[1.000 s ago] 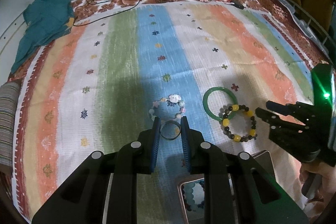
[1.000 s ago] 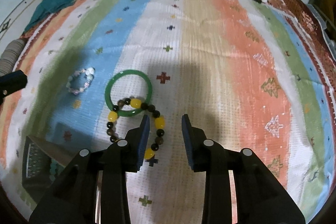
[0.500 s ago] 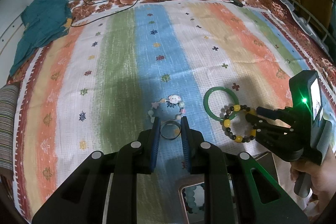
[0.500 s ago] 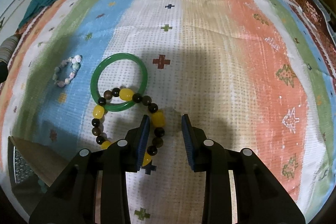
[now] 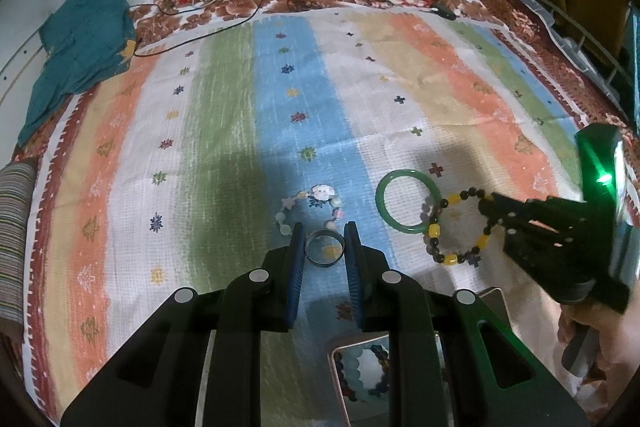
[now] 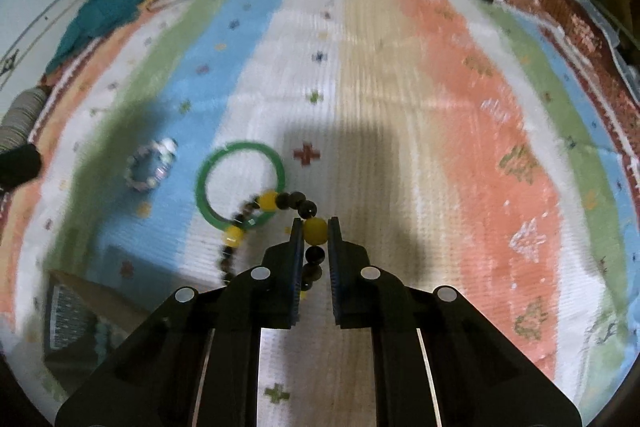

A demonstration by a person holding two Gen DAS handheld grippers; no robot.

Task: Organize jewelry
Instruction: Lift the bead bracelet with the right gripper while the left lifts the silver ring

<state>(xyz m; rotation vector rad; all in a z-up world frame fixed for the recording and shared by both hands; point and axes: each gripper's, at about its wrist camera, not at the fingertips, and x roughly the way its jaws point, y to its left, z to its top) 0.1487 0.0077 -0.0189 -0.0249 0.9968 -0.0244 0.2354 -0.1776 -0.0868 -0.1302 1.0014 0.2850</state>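
Beads: my right hand-held gripper [image 6: 313, 229] has just closed its jaws on a yellow bead of the yellow-and-dark bracelet [image 6: 276, 202], w/ the strand draped over the green bangle [image 6: 240, 183] at its 5 o'clock. Left hand-held gripper [image 5: 324, 245] clamps a thin metal ring [image 5: 325, 250]. Pastel bead bracelet [image 5: 312, 205] lies on the striped bedspread [image 5: 224, 131], just past the ring at 12 o'clock.
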